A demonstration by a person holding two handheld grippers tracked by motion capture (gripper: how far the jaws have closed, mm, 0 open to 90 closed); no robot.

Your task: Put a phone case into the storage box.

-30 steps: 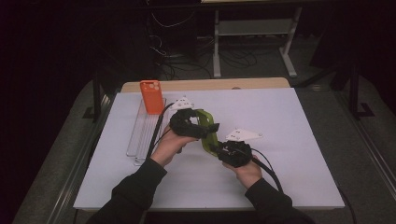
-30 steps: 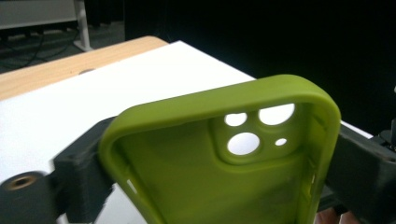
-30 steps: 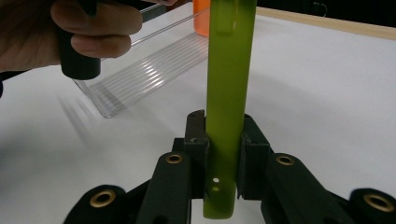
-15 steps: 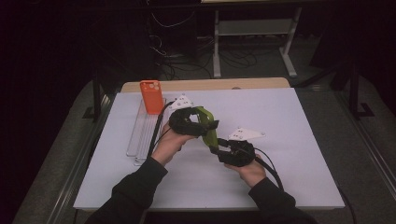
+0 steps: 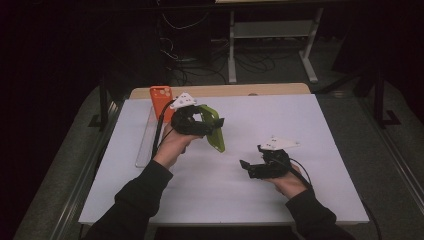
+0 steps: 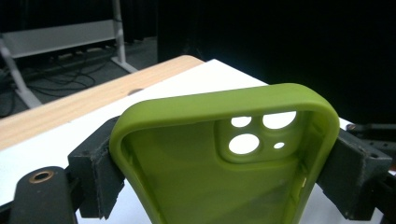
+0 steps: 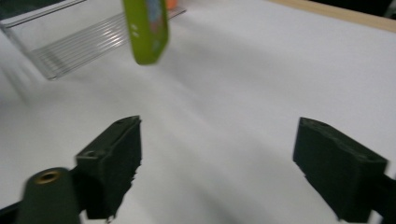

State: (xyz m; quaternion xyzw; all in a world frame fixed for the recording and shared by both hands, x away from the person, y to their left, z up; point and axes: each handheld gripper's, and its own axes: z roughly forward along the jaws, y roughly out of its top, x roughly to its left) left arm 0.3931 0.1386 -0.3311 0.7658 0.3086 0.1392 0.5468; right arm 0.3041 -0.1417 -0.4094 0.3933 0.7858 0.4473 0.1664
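**Green phone case held in the left fingers, right fingers spread and empty**

Green and rubbery, the phone case (image 5: 214, 129) hangs above the white table (image 5: 320, 130), nearer its far left corner than its middle. The left gripper (image 6: 224, 158) has closed on it: the two black fingers (image 6: 95, 175) press on the case's opposite long sides, as the left gripper view shows. In the high view its long axis slopes from the far end down toward the near edge, hollow side to the gripper's camera, the camera cut-outs at the raised end. No writing can be read on it.

At the table's left edge lies a clear plastic tray (image 5: 145, 145), long axis running from near to far; an orange phone case (image 5: 161, 97) stands at its far end.

The right gripper (image 7: 217, 165) sits well apart, toward the near right part of the table. Its fingers (image 7: 112, 163) have just been opening and stand wide, with nothing between them but bare table.
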